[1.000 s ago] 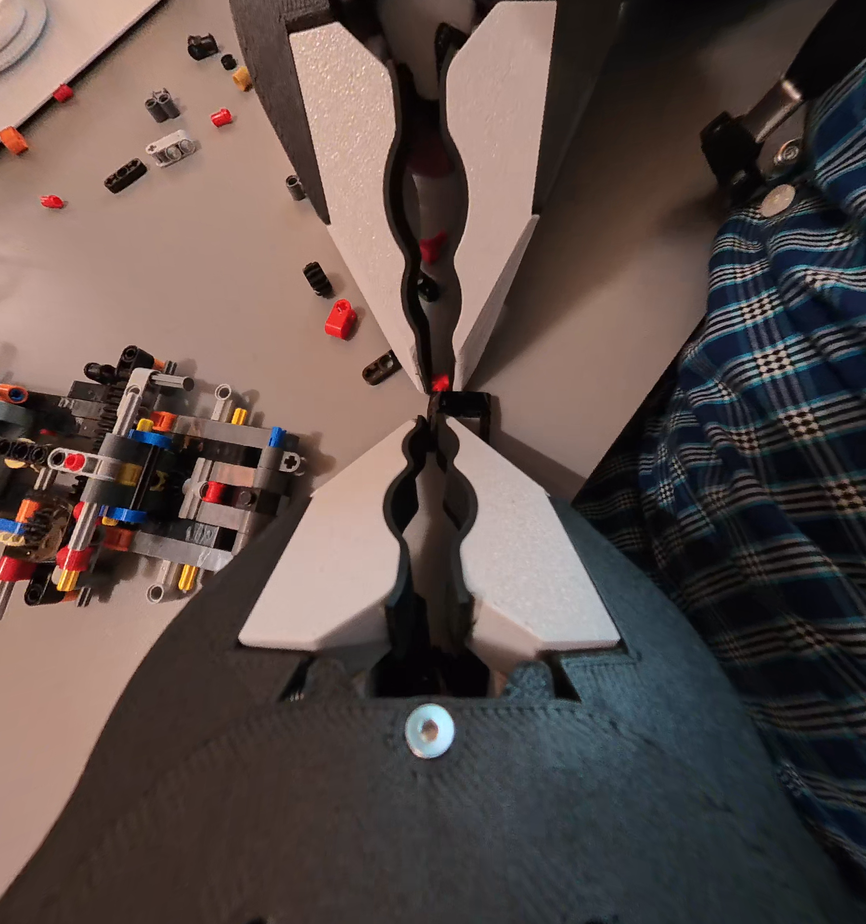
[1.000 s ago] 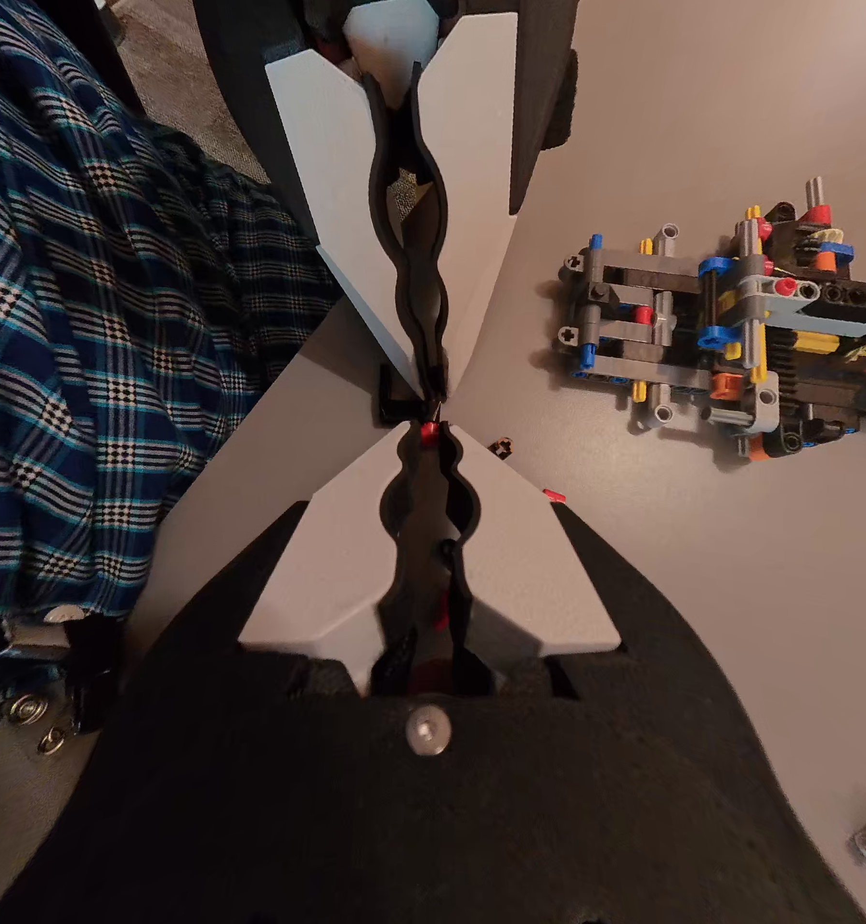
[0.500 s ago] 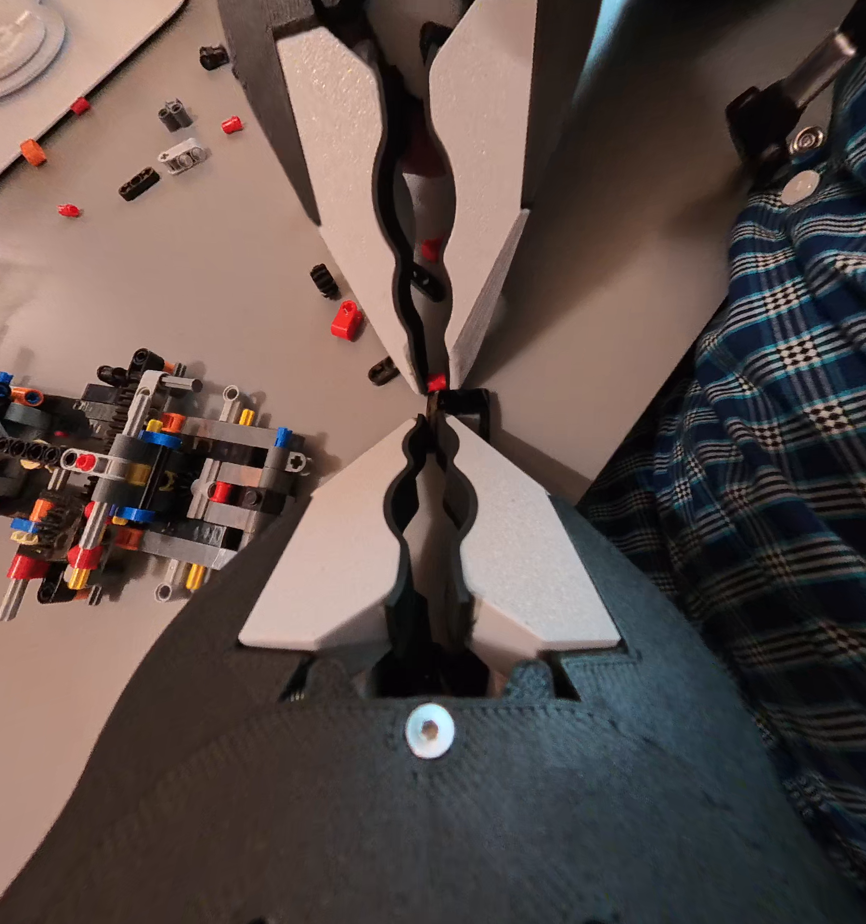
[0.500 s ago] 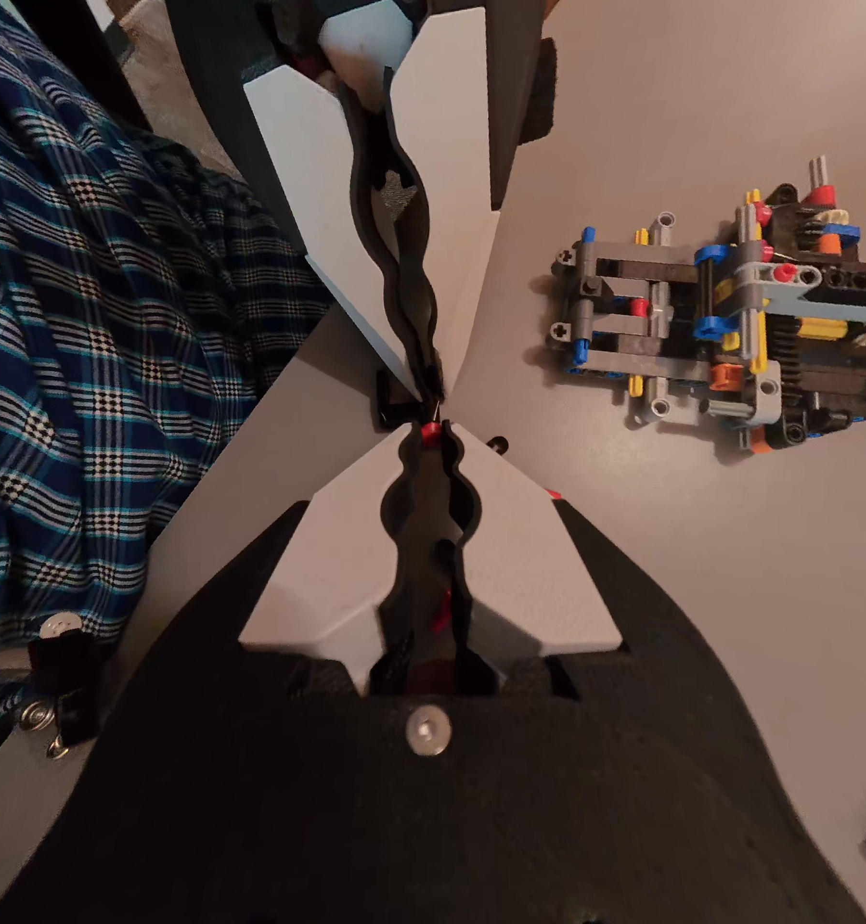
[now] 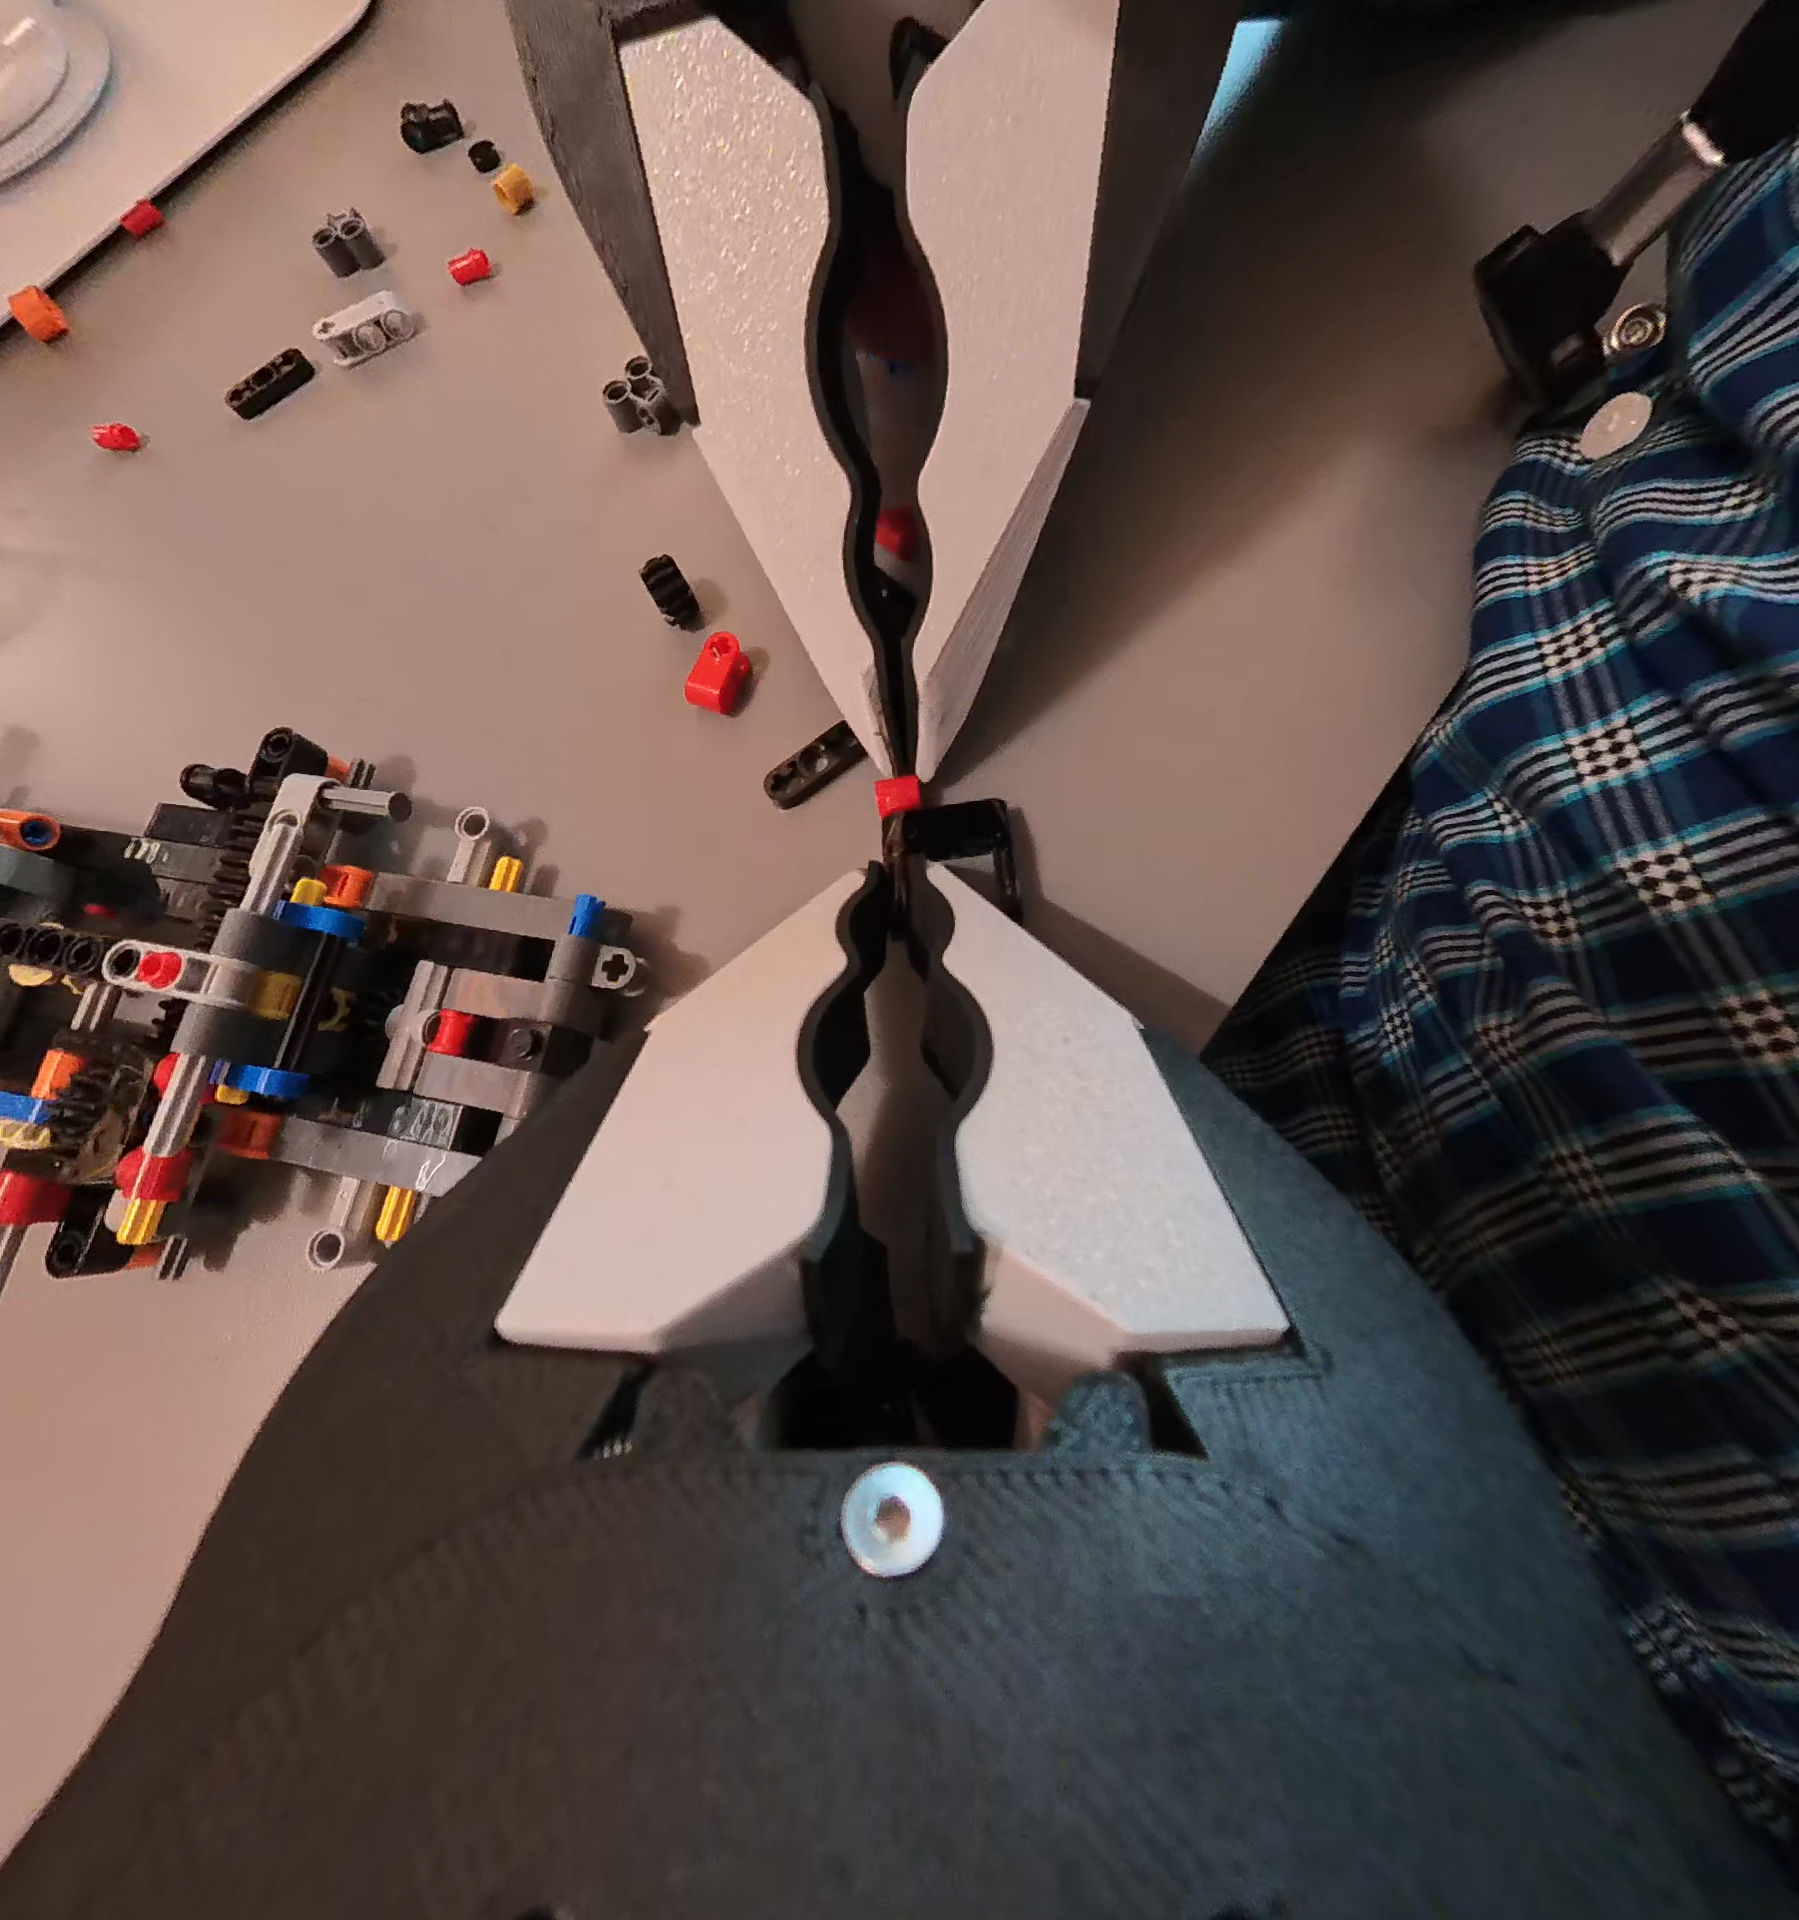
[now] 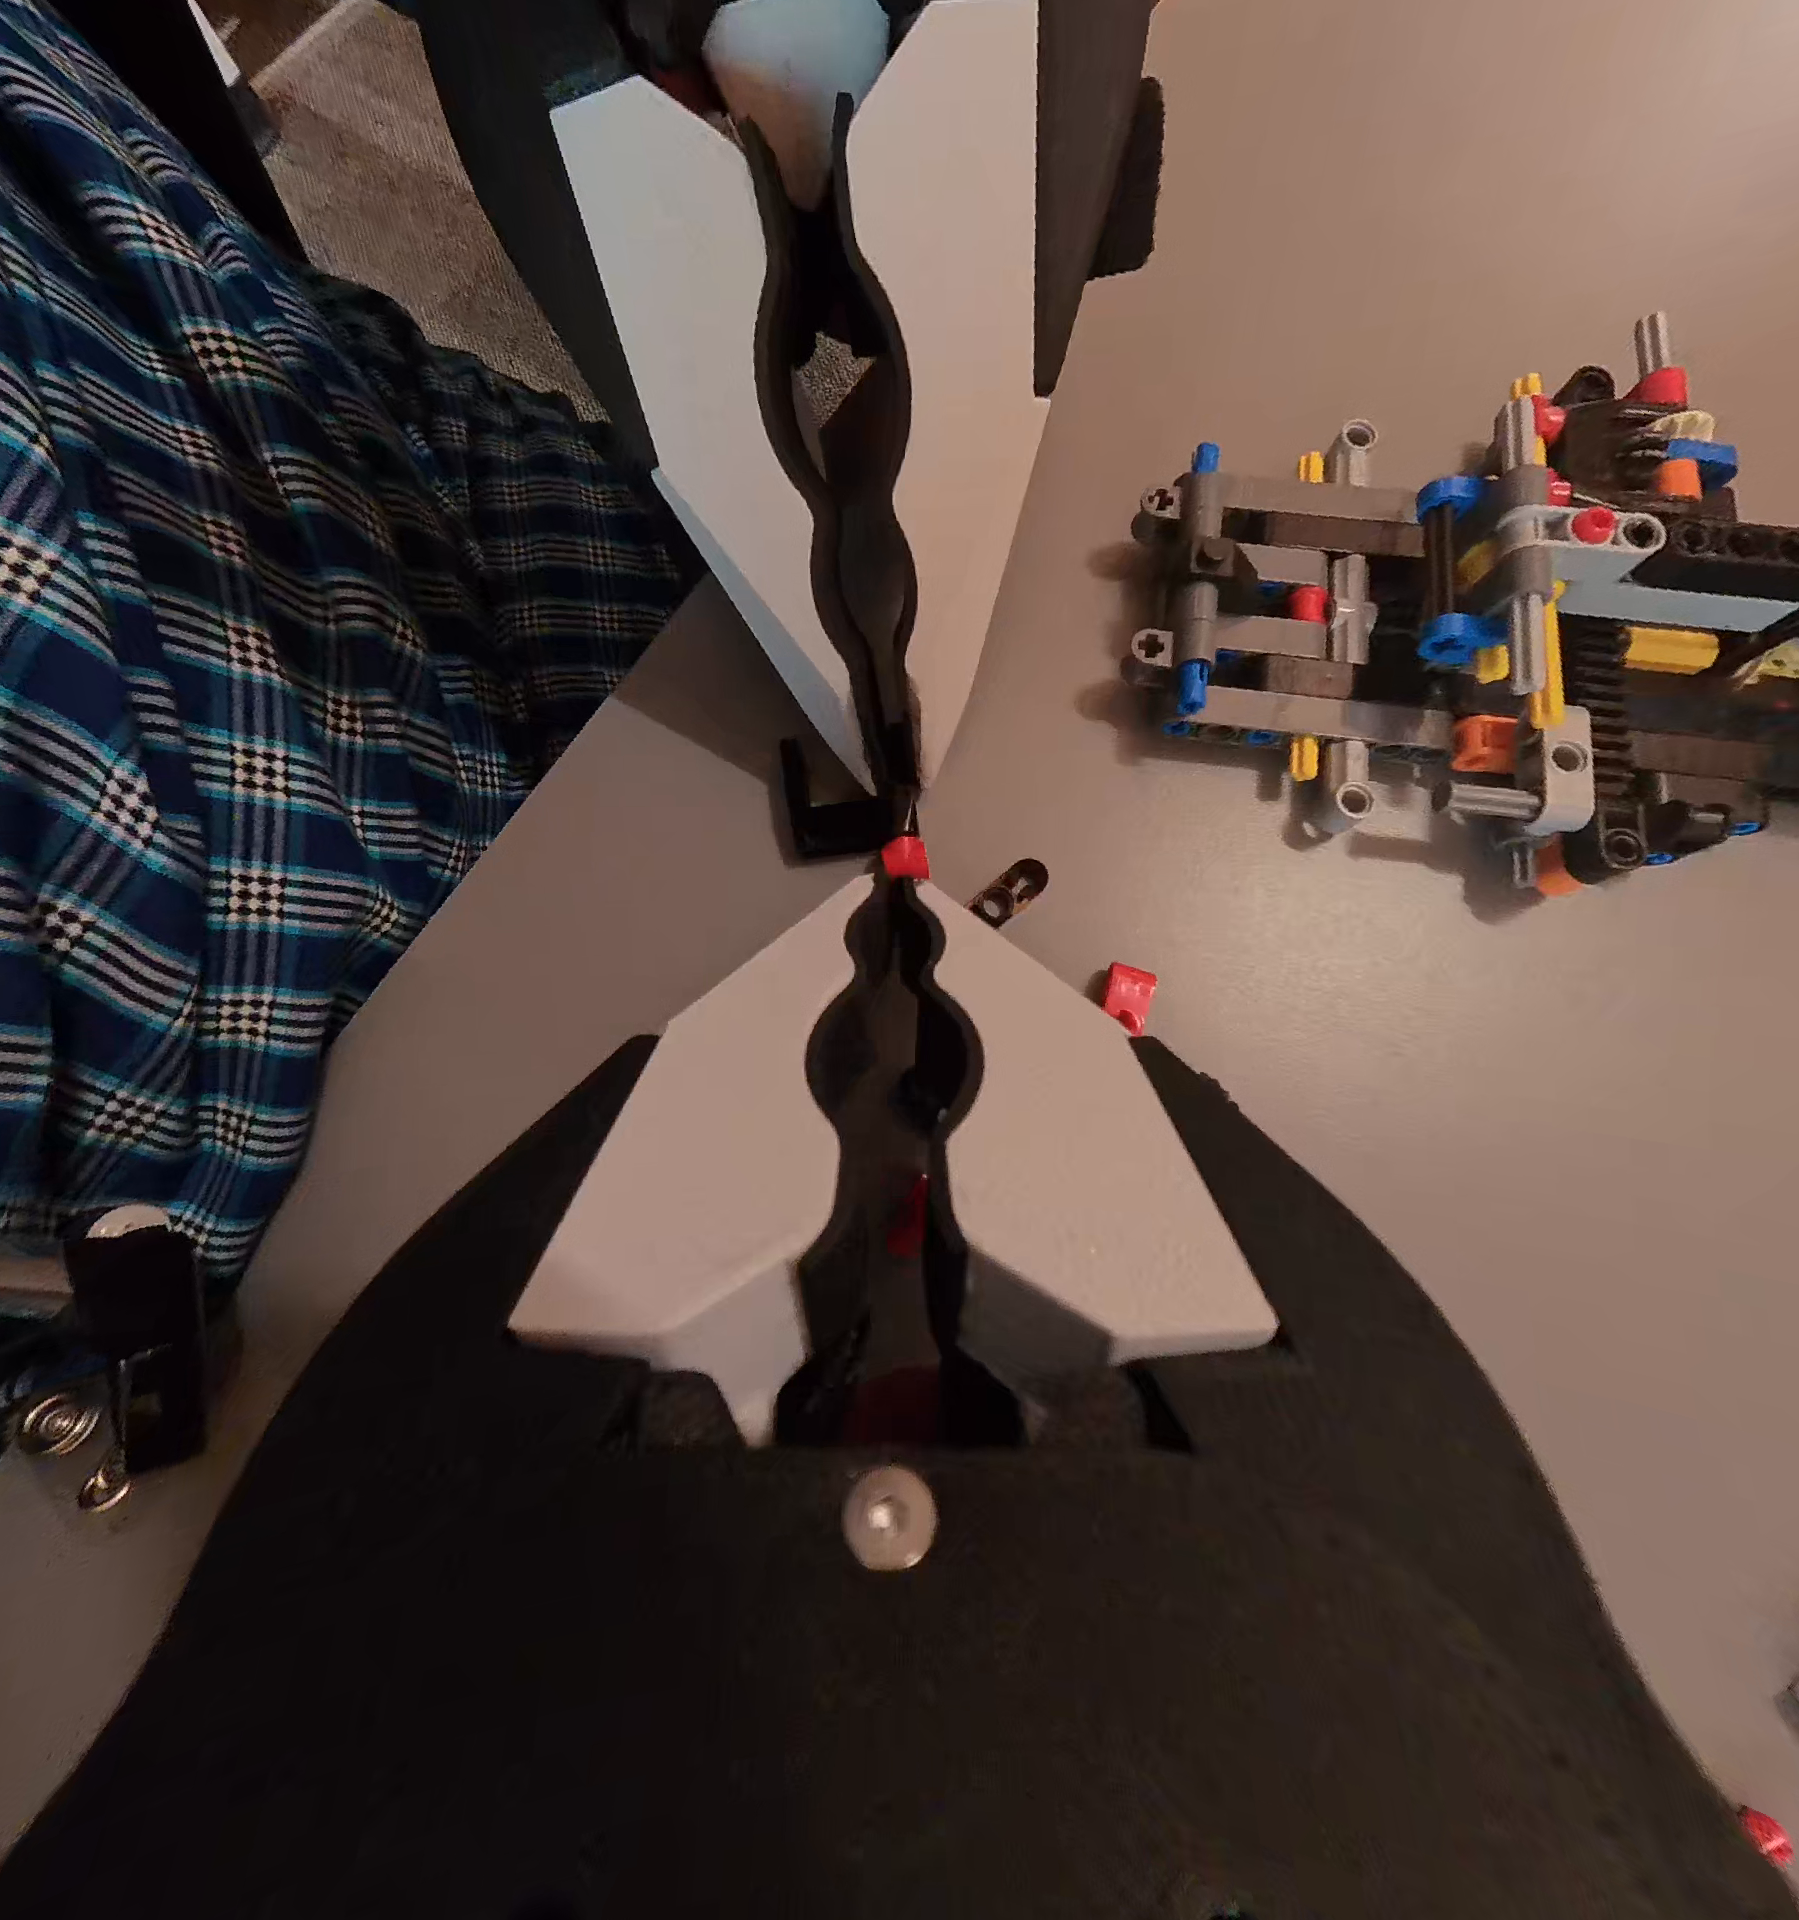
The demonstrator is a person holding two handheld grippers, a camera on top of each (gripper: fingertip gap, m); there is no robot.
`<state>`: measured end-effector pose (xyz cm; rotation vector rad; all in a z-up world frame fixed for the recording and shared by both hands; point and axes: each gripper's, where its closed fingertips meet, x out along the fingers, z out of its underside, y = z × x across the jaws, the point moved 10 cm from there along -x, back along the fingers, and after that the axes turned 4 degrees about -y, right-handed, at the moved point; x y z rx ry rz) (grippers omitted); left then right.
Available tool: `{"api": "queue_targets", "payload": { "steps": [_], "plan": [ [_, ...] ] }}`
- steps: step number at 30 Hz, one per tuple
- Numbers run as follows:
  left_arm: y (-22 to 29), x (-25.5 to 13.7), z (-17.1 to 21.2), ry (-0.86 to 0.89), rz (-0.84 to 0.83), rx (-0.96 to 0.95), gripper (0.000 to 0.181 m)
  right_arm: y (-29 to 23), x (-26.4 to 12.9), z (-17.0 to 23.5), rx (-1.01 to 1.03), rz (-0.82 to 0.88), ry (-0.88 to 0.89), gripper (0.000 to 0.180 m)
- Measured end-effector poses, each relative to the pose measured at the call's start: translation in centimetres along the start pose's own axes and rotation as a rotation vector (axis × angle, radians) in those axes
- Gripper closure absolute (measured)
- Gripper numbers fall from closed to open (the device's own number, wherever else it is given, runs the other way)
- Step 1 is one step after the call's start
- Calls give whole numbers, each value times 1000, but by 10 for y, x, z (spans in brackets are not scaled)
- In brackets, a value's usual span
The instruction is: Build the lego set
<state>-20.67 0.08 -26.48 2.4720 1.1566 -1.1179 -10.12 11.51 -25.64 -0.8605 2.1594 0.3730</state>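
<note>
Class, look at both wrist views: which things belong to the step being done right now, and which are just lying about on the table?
In use:
left gripper, shut on black frame piece
right gripper, shut on small red bush
partly built model

Lying about:
red connector
black gear
short black beam
light grey beam
orange bush

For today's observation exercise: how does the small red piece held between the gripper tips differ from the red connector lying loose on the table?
The small red piece is a short plain cylinder; the red connector is larger, with a hole through one end.
The small red piece is held above the table at the tips of the right gripper, against a black piece held by the left gripper; the red connector lies untouched.
Both are red.
</note>
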Motion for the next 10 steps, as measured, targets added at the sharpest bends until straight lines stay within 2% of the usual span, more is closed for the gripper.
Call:
{"api": "queue_targets", "payload": {
  "steps": [1,10],
  "plan": [
    [0,0,0,-1,0,1,179,1,0,0,-2,-6,0,180],
    [1,0,-1,-3,-10,9,179,4,1,-3,-43,-34,-18,180]
  ]
}}
